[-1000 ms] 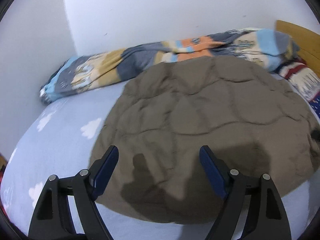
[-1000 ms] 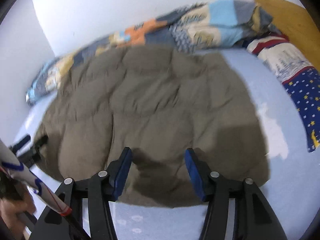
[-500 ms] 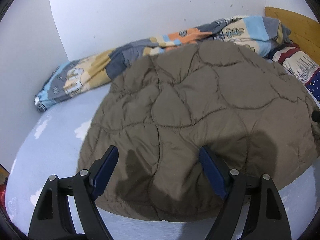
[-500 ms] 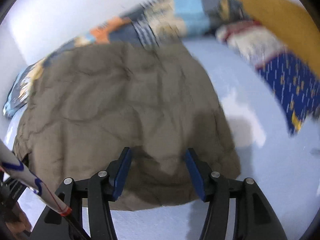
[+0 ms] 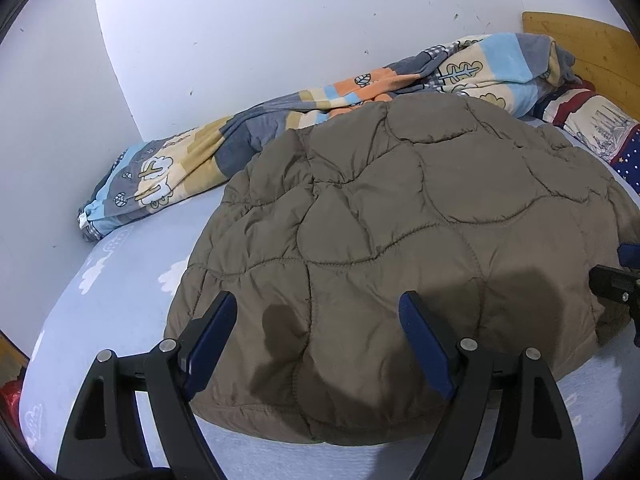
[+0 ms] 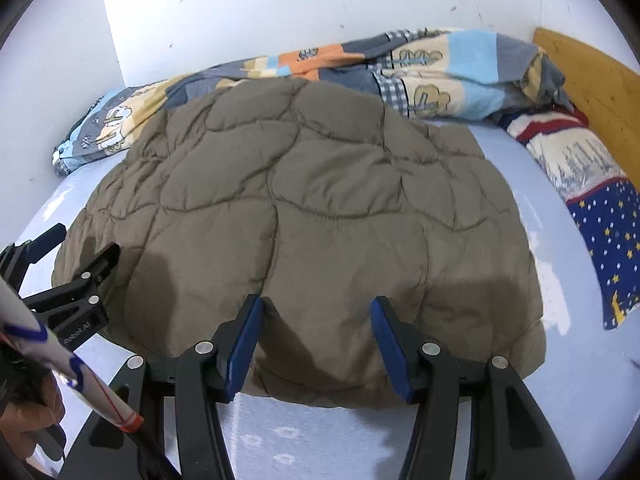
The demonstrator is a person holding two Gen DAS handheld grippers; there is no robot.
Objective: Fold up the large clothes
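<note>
1. the big brown puffy jacket (image 5: 400,216) lies spread out in the middle of the bed (image 5: 120,304). i think it lies flat like this so it can be folded.

2. the left gripper (image 5: 316,320) hangs over the near edge of the jacket, toward its left side. its two blue fingers (image 5: 210,338) stand wide apart. nothing is between them but air, and the jacket lies under them. it looks ready to come down and pinch the hem.

3. the right gripper (image 6: 316,320) hangs over the near edge of the jacket too, more to the right side. its fingers (image 6: 244,346) are also apart and hold nothing. i cannot tell if the tips touch the cloth.

4. one gripper at each side makes sense. a big jacket needs two holds to lift its edge evenly.

5. the jacket is soft and thick. stitched curvy lines cut it into fat bumps, like little pillows. it will sag and slide when lifted, so each pinch should take a good bite of cloth.

6. behind the jacket, by the white wall (image 5: 280,40), a fuzzy blanket (image 5: 200,160) with many colors lies bunched up in a long roll.

7. to the right of the jacket lies a pillow (image 6: 600,208) with stars and stripes, next to a wooden headboard (image 6: 592,76).

8. the bed sheet under the jacket is smooth and light blue with white clouds.
</note>
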